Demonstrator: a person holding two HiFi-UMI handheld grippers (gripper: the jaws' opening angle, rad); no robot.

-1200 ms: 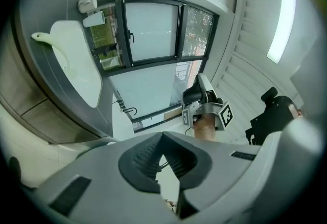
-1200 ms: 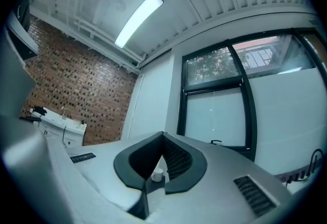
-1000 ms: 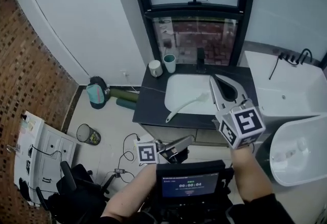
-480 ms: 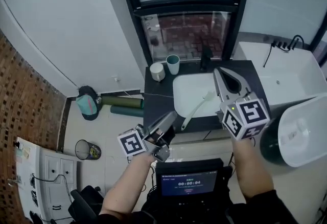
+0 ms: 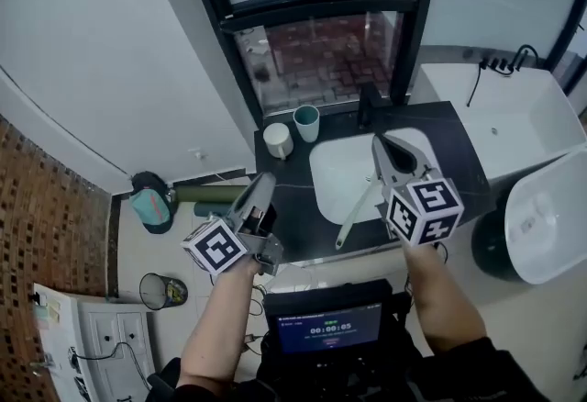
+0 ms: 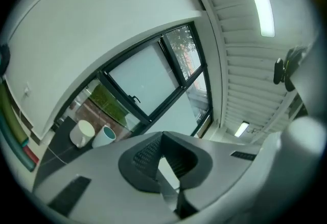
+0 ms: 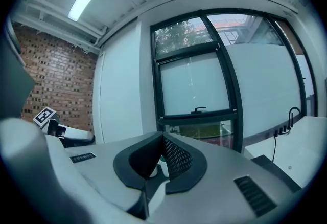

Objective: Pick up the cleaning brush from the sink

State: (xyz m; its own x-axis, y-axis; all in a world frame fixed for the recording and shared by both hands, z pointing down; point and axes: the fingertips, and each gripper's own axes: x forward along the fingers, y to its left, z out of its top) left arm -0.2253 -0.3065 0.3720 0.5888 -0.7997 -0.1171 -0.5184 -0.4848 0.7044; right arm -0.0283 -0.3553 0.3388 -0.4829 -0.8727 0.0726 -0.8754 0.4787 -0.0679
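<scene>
Over the sink [image 5: 330, 166], where the cleaning brush [image 5: 357, 206] lies slanted with its handle across the front rim, my right gripper [image 5: 379, 147] hangs closed and empty — nearest the handle, so I'd judge it the picker — while my left gripper [image 5: 264, 184], likewise closed on nothing, hangs aside.

Two cups [image 5: 278, 140], one brush [image 5: 356, 215], one sink [image 5: 332, 173]

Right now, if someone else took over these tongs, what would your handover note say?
Left tongs: shut, empty, by the left edge of the counter.
Right tongs: shut, empty, over the sink.
Cleaning brush: untouched, head in the sink, handle across the front rim.
Done: nothing grasped yet.
Left: open the right tongs, close on the handle, lift.
</scene>
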